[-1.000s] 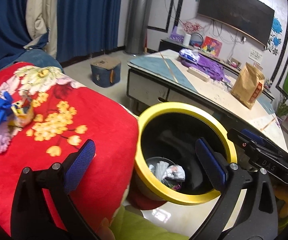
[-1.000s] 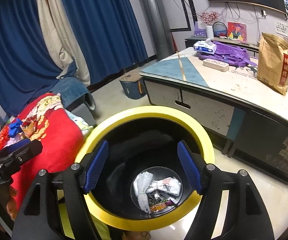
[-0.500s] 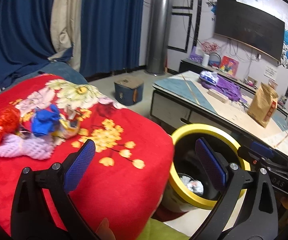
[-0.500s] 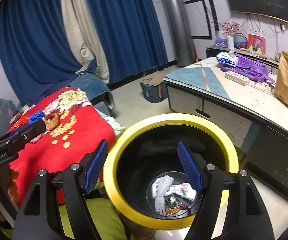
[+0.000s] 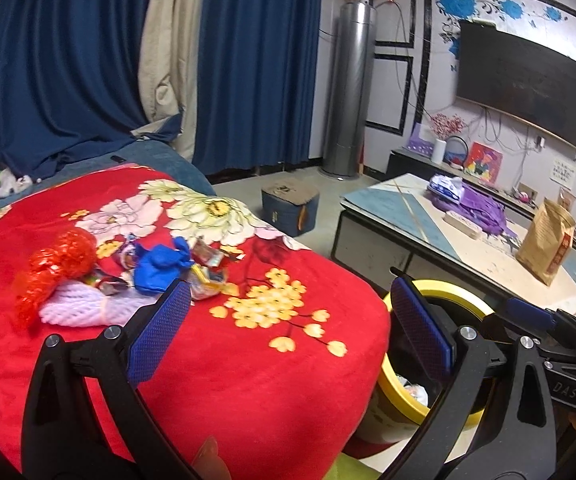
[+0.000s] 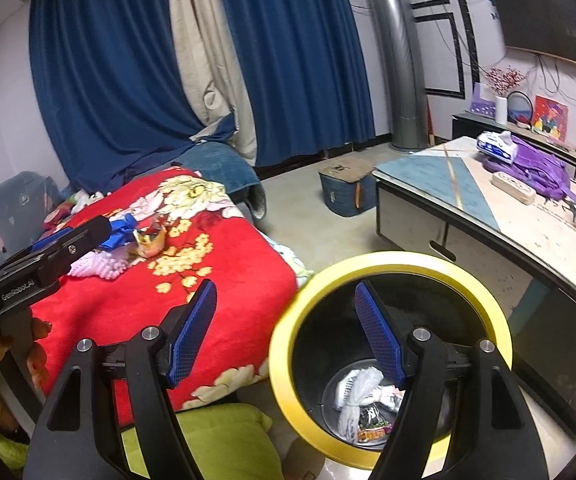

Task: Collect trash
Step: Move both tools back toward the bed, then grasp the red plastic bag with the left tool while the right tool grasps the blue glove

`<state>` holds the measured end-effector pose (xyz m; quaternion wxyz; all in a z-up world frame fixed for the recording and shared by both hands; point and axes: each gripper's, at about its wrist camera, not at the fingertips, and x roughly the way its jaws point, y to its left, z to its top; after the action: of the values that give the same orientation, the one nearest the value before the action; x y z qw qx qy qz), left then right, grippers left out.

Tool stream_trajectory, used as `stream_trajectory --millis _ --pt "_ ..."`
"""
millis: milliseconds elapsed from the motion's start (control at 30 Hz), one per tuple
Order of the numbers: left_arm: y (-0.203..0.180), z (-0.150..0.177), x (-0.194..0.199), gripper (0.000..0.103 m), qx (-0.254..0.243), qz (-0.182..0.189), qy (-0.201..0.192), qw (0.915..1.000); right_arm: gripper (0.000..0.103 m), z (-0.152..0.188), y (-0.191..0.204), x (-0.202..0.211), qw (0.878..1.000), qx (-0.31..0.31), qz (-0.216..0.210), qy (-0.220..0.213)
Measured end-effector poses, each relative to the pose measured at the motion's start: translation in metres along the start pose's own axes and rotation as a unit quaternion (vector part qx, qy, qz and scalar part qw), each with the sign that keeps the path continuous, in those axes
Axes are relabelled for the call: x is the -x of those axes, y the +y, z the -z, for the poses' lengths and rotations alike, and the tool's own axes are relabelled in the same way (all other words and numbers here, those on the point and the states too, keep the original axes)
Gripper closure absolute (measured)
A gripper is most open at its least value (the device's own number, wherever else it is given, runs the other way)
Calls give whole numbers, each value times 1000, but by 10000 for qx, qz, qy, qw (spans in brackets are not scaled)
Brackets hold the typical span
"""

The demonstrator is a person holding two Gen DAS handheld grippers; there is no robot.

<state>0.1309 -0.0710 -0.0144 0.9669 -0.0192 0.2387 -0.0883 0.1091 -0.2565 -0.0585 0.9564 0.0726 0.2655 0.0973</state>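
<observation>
Meanwhile, held both grippers wide open and empty: left gripper [image 5: 288, 334] near blanket trash [image 5: 159, 268], right gripper [image 6: 285, 334] beside bin [image 6: 388, 264].

Both views swung from bin [image 6: 392, 320] toward blanket [image 5: 207, 340] (trash pile).

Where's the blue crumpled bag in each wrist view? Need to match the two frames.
Left wrist: blue crumpled bag sits left of centre on the red floral blanket, just above the near blue finger pad, beside the red net bag.
Right wrist: blue crumpled bag sits at left, partly behind the left gripper's black body.
Shared landmark: yellow-rimmed trash bin.
</observation>
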Motion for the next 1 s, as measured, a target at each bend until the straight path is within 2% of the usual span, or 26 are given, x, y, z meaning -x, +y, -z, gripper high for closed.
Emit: stream_trajectory --millis 233,600,1000 --pt "26 -6 10 11 193 -258 -199 9993 34 -8 22 -3 9996 199 -207 6" --pt "75 -12 23 11 618 -667 -404 9950 34 -25 82 -21 9953 665 -697 48" --pt "139 -11 35 11 1230 -1128 -479 9848 34 -42 143 -55 9884 1011 -1124 134"
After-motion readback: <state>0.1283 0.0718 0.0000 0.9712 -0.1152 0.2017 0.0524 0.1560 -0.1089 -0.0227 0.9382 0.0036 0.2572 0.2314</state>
